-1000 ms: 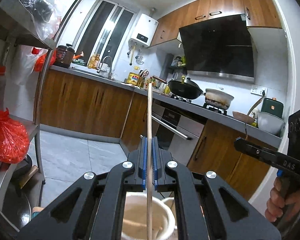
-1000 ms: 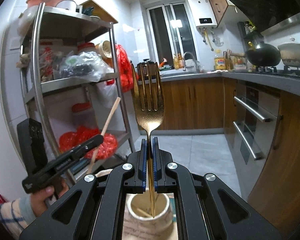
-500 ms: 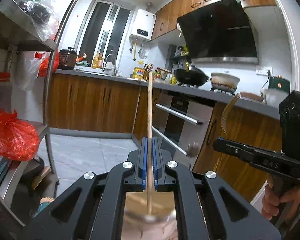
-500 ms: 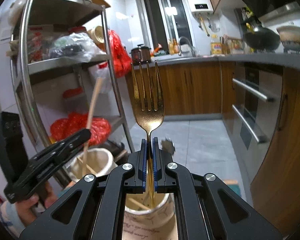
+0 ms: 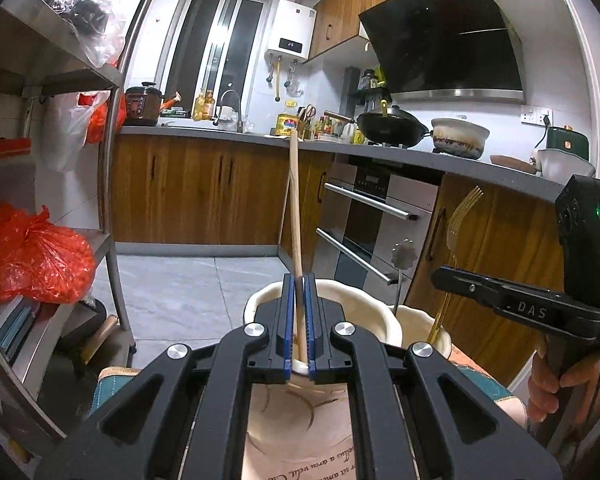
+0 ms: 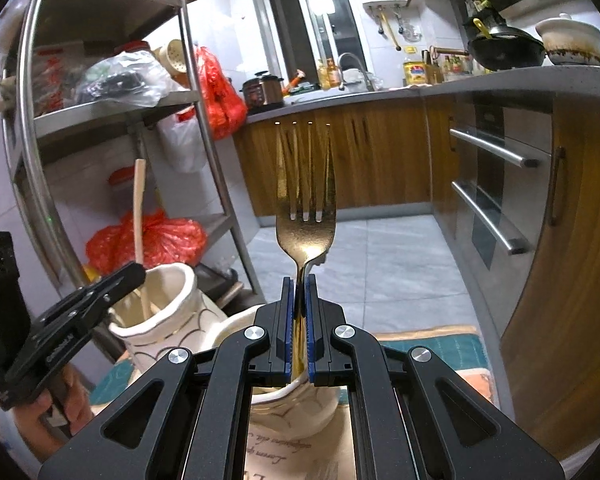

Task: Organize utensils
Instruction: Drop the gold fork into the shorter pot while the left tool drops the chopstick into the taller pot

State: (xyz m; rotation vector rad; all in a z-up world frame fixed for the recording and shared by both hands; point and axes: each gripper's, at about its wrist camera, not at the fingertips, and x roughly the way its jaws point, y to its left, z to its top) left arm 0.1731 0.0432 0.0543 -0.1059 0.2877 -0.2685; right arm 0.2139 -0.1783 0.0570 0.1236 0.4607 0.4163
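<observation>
The wooden stick (image 5: pixel 295 208) is long, thin and pale. It stands almost upright, and its lower end is inside the left cream holder (image 5: pixel 380 320), a ceramic pot with thin brown lines. The gold fork (image 6: pixel 306 216) has four tines that point up, and its handle goes down into the right cream holder (image 6: pixel 296 404). The two holders stand just beside each other on a mat with a teal edge (image 6: pixel 432 344). A silver flower-shaped piece (image 5: pixel 403 258) stands up from the right holder.
</observation>
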